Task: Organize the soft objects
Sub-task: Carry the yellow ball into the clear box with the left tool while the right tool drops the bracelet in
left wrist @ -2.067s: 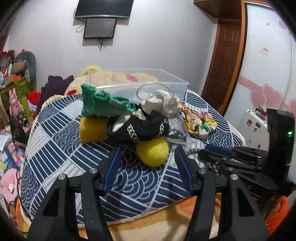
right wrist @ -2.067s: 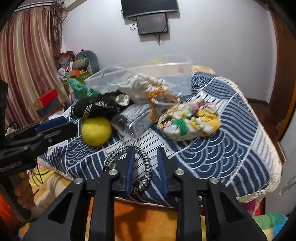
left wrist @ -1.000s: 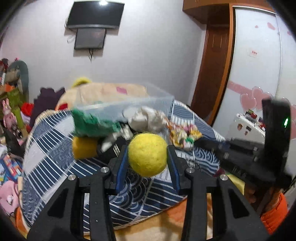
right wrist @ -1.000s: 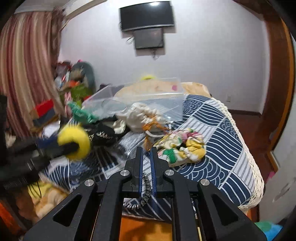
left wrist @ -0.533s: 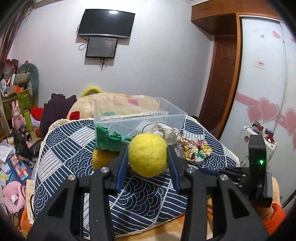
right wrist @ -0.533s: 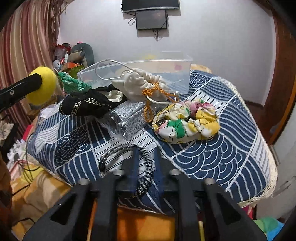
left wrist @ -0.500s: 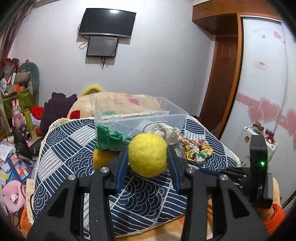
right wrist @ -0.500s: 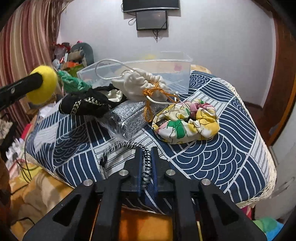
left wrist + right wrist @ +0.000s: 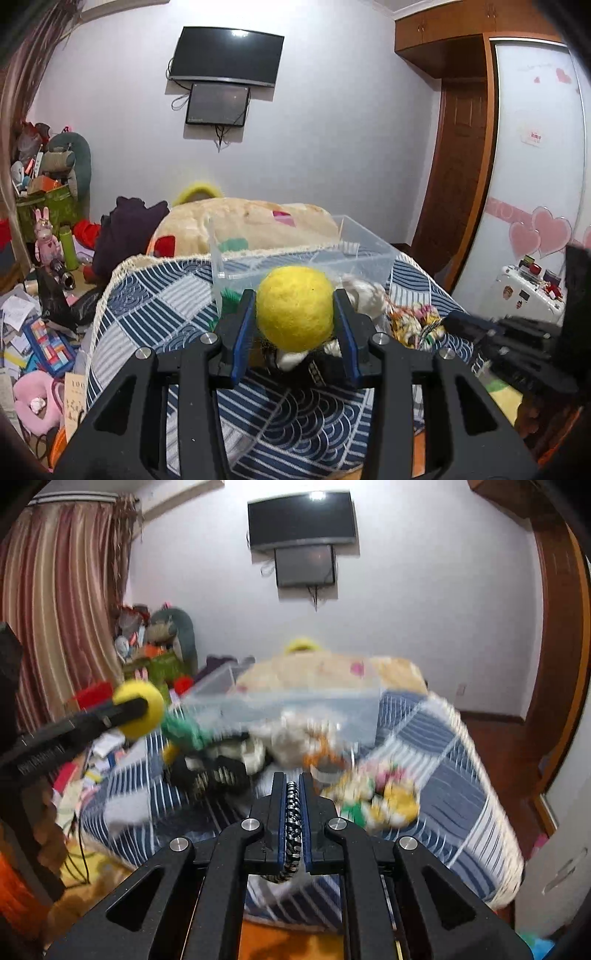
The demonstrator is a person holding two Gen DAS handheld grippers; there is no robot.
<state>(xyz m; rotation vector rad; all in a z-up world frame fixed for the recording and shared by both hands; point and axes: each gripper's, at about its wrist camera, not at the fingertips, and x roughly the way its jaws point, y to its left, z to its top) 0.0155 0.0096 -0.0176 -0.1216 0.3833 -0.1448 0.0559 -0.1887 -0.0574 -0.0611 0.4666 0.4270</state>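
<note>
Yellow felt ball (image 9: pixel 295 308) in left tongs (image 9: pixel 294 325) fronts clear bin (image 9: pixel 354 254).

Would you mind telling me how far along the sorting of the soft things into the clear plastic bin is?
Early: the clear plastic bin looks empty so far. In hand: the left gripper is shut on the yellow felt ball, the right gripper on the black-and-white braided band. Left on the blue patterned cloth: the green knit piece, cream pouch, floral scrunchie and black item.

Bin (image 9: pixel 369 258) behind pile (image 9: pixel 365 295), seemingly touching
</note>
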